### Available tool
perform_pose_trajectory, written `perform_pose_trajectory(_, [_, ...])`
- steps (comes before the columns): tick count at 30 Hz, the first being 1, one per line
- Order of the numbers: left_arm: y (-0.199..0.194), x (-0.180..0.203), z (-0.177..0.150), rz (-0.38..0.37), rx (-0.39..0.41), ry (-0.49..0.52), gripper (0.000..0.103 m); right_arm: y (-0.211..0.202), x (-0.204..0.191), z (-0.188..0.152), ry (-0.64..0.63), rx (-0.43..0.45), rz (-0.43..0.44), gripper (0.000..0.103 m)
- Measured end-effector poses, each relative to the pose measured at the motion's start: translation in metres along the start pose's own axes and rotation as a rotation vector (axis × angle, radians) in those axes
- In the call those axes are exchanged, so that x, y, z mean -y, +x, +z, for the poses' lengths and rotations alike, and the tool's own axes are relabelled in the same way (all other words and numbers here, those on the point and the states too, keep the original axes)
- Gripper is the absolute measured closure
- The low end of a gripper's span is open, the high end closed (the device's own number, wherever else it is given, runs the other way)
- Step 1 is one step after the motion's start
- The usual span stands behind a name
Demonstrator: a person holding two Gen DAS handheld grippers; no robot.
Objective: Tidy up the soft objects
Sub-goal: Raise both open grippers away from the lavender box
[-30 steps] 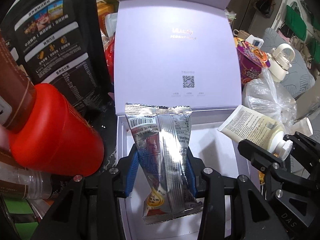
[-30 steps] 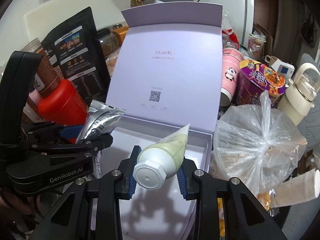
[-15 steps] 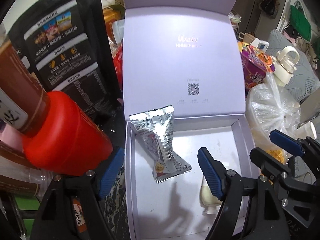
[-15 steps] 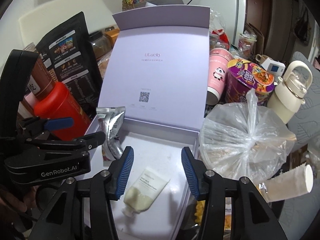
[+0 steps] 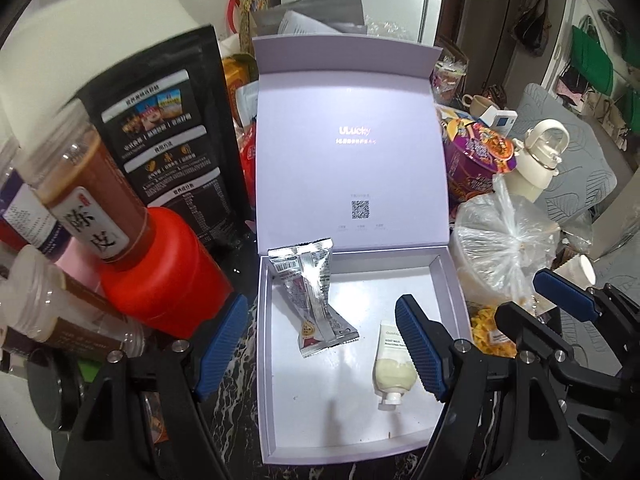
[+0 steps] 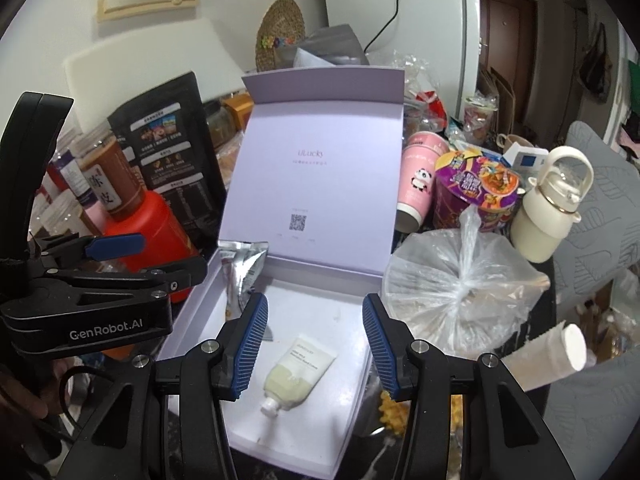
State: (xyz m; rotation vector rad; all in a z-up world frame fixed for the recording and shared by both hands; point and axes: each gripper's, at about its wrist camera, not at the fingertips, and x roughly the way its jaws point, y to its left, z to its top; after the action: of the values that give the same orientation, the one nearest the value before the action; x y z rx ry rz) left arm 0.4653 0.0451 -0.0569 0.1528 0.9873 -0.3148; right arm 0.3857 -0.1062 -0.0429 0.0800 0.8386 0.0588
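Note:
An open lavender gift box stands with its lid upright. Inside lie a silver snack packet at the left and a cream lotion tube at the right, cap toward me. My left gripper is open and empty, raised above the box front. My right gripper is open and empty, above the tube. The right gripper also shows in the left wrist view, and the left gripper in the right wrist view.
A red-capped jar and a black pouch stand left of the box. A tied plastic bag, a purple noodle cup, a pink cup and a cream bottle crowd the right.
Both grippers opened and let go: the snack packet and the lotion tube now lie in the box. Both grippers have since pulled back and up from it.

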Motion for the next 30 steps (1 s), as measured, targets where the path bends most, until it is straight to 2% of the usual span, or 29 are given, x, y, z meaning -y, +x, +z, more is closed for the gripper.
perform_pose_trajectory(9, [-0.058,0.016,-0.009,0.005,0.078,0.012,0.027,-0.053,-0.004,-0.004,0.001,0.067,0.008,0.054])
perform_pose_trajectory(24, [-0.144,0.039,-0.048,0.023,0.175,-0.009,0.027,-0.14,-0.01,-0.034,-0.025,0.159,0.029,0.05])
perform_pose_trajectory(29, [-0.168,0.05,-0.064,0.043,0.201,-0.009,0.027,-0.165,-0.007,-0.048,-0.03,0.192,0.042,0.044])
perform_pose_trajectory(30, [-0.173,0.053,-0.068,0.047,0.206,-0.009,0.027,-0.17,-0.006,-0.051,-0.031,0.199,0.045,0.04])
